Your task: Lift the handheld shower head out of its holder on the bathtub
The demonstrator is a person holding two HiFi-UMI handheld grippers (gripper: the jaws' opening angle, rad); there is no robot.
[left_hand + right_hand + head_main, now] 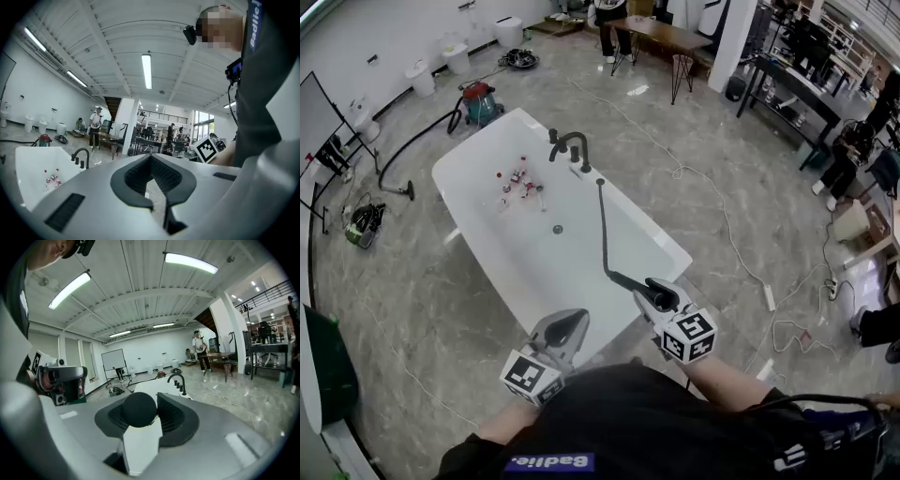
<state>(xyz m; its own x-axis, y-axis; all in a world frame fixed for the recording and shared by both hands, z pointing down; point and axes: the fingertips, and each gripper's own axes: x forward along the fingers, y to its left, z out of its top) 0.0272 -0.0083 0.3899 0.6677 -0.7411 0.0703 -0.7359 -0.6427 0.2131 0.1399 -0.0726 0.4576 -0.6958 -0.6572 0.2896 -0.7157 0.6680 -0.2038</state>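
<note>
A white bathtub point(469, 220) stands in the middle of the floor, with a black faucet point(569, 145) on its far rim. From beside the faucet a black hose point(602, 225) runs across the tub to the black shower head point(628, 280). My right gripper point(652, 292) is shut on the shower head and holds it over the tub's near right rim, away from the faucet. In the right gripper view the shower head's round black end point(138, 409) fills the jaws. My left gripper point(567, 328) is shut and empty at the tub's near end, its pads point(140, 176) together.
Small bottles point(520, 180) and a drain point(558, 229) lie in the tub. A red and teal vacuum point(478, 101) stands beyond the tub's far left corner. White cables point(722, 216) and a power strip point(769, 297) trail on the floor to the right. A table point(661, 36) stands at the back.
</note>
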